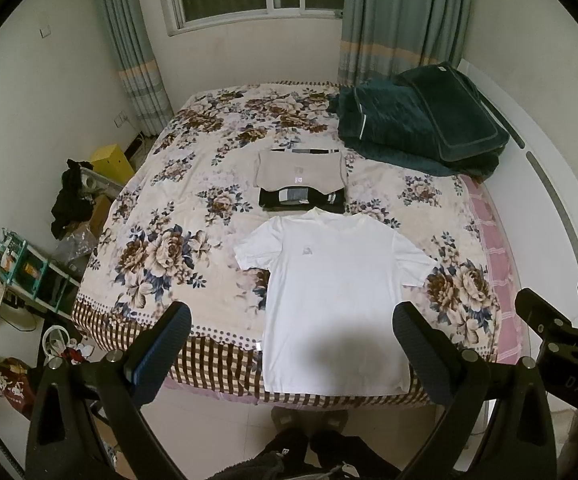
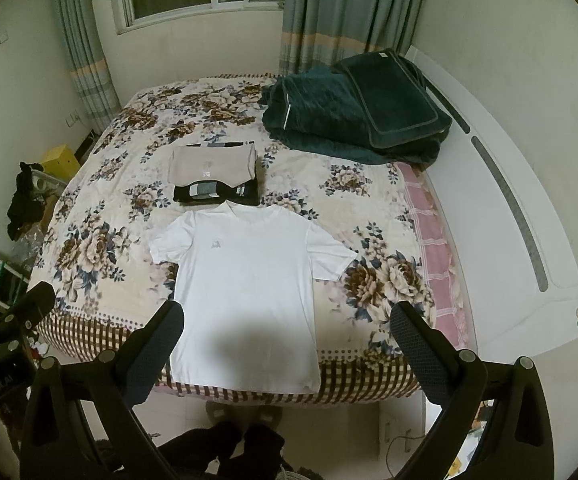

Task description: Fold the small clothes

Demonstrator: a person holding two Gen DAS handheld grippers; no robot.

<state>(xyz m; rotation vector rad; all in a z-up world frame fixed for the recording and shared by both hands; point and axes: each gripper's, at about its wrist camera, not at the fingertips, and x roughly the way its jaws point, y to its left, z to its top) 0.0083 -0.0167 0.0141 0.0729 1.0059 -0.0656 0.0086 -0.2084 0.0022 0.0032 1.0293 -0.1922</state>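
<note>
A white T-shirt (image 1: 335, 292) lies flat and spread out on the floral bed (image 1: 177, 240), collar away from me, hem at the near edge. It also shows in the right wrist view (image 2: 245, 288). Beyond its collar lie a folded black garment (image 1: 303, 199) and a folded beige garment (image 1: 299, 170), also in the right wrist view as black (image 2: 217, 194) and beige (image 2: 211, 165). My left gripper (image 1: 291, 344) is open and empty, held above the shirt's hem. My right gripper (image 2: 287, 344) is open and empty, likewise above the hem.
A folded dark green quilt (image 1: 421, 124) sits at the far right of the bed. A white headboard (image 2: 501, 216) runs along the right. Shelves, bags and a yellow box (image 1: 111, 162) crowd the floor at left. Slippers (image 1: 309, 420) lie on the floor below the bed edge.
</note>
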